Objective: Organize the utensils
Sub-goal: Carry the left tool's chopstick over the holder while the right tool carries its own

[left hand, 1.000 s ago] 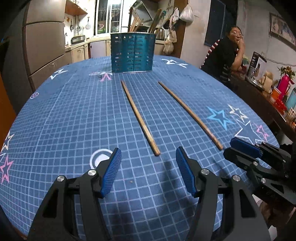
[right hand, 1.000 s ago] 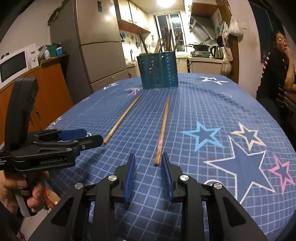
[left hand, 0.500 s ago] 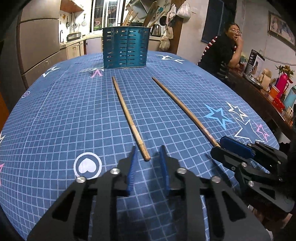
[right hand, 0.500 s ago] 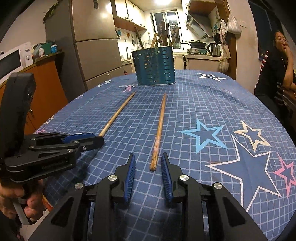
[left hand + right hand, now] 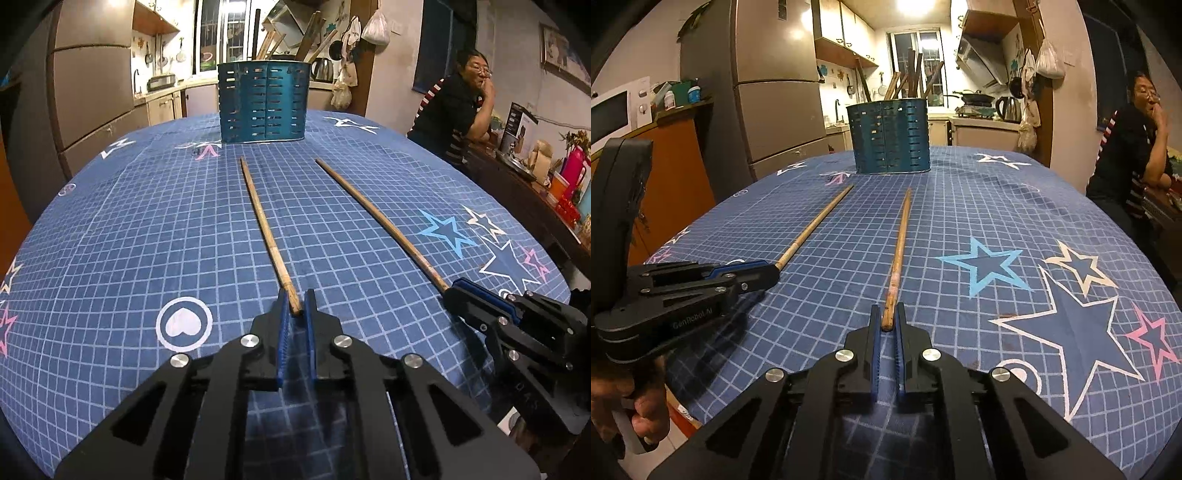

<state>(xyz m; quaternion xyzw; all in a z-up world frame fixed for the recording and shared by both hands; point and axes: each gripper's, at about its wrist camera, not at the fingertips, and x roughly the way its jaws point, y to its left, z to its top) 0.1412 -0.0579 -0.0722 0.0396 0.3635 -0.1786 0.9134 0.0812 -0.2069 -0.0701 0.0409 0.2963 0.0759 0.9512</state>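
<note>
Two long wooden chopsticks lie side by side on the blue grid tablecloth, pointing at a teal slotted utensil holder (image 5: 263,101) at the far end. My left gripper (image 5: 295,301) is shut on the near end of the left chopstick (image 5: 264,225). My right gripper (image 5: 887,317) is shut on the near end of the right chopstick (image 5: 899,243), which also shows in the left wrist view (image 5: 376,221). Both chopsticks still rest on the cloth. The holder (image 5: 891,138) has several wooden utensils standing in it.
The round table (image 5: 110,229) drops off at its left and right edges. A seated person (image 5: 458,110) is past the table's right side. A fridge (image 5: 775,85) and a wooden cabinet (image 5: 676,162) stand to the left. Kitchen counters are behind the holder.
Both grippers have moved forward over the chopsticks' near ends and closed on them. The left gripper went from wide open to shut; the right narrowed from slightly open to shut.
</note>
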